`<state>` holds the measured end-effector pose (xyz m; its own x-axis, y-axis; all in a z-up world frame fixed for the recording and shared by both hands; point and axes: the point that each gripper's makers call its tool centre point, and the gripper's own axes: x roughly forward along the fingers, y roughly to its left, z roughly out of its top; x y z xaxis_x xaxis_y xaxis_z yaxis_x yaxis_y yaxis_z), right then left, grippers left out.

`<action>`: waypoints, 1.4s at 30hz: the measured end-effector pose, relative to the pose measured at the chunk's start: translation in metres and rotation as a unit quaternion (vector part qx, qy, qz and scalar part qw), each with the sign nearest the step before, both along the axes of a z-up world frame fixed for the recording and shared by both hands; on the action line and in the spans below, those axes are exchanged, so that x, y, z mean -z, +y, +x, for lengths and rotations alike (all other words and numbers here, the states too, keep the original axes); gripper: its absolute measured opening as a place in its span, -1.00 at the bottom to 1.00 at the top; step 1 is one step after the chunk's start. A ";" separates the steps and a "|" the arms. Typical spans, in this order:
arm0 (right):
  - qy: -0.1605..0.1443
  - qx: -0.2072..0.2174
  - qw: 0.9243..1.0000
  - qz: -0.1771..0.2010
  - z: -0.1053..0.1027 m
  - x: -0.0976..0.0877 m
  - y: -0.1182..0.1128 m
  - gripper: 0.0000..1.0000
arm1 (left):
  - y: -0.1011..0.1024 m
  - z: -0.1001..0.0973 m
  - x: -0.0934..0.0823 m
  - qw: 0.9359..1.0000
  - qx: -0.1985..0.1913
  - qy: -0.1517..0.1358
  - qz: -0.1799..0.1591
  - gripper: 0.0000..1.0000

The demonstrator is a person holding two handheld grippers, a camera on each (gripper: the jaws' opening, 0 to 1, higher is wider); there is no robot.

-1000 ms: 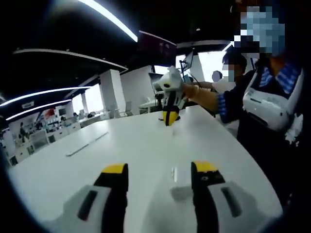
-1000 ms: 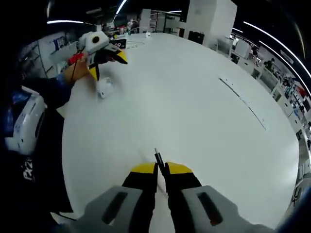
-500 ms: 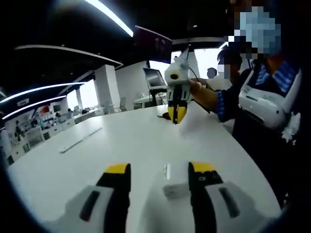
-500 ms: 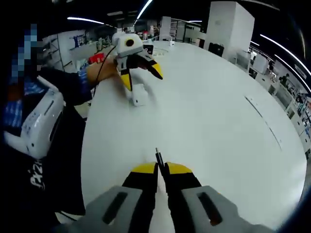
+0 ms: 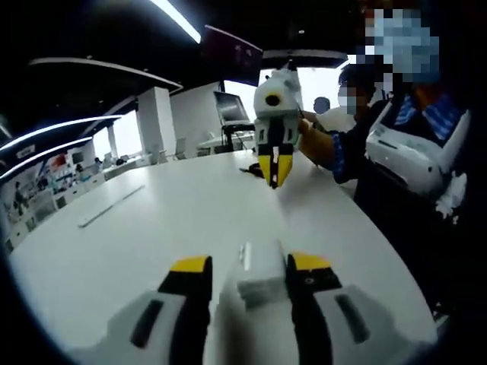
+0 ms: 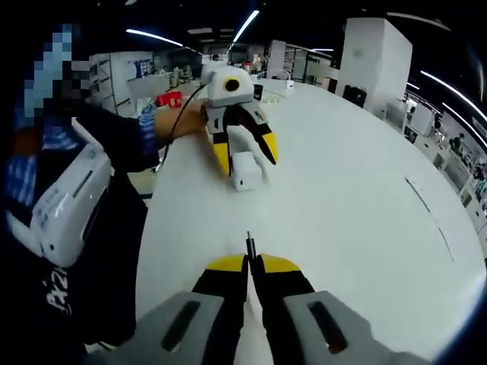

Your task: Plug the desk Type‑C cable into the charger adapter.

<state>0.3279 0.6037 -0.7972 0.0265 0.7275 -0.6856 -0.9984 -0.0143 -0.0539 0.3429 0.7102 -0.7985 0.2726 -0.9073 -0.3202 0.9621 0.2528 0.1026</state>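
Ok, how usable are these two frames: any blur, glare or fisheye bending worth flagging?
Left gripper view: the charger adapter between the near tool's jaws is soft and washed out; the ceiling light strips blow out white and the bright windows silhouette the person. Right gripper view: sharper, the cable plug reads clearly; the white table bows strongly with the fisheye and glares slightly.

One charger adapter (image 5: pixel 261 268), one cable plug (image 6: pixel 249 247), two tools.

Bare white table (image 6: pixel 358 228) between right gripper (image 6: pixel 252 264) and charger adapter (image 6: pixel 246 166), nothing lying between; left gripper (image 6: pixel 243 152) straddling it at the far end.
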 end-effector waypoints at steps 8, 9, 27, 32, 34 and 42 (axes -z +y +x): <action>-0.021 -0.031 0.999 -0.010 -0.005 0.008 0.020 -0.92 | 0.002 -0.001 0.003 1.000 0.001 0.019 0.004 -0.42; -0.024 -0.031 0.999 -0.010 -0.005 0.009 0.023 -0.92 | 0.002 -0.001 0.003 1.000 0.002 0.020 0.005 -0.43; -0.053 -0.062 0.996 0.025 0.001 0.014 0.055 -0.92 | -0.010 0.002 0.004 1.000 -0.021 0.022 0.000 -0.46; -0.049 -0.057 0.995 0.067 0.003 0.011 0.052 -0.92 | -0.017 0.002 0.005 1.000 -0.023 0.020 -0.004 -0.46; -0.053 -0.051 0.994 0.082 0.007 0.010 0.051 -0.92 | -0.019 0.002 0.004 1.000 -0.023 0.020 -0.007 -0.46; -0.028 -0.043 0.993 0.110 0.010 0.016 0.051 -0.92 | -0.025 0.002 0.006 1.000 -0.020 0.016 -0.018 -0.46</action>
<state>0.3379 0.6548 -0.8127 -0.0081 0.8611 -0.5084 -0.9894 -0.0807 -0.1209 0.3450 0.6855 -0.8046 0.2989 -0.9069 -0.2971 0.9538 0.2941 0.0617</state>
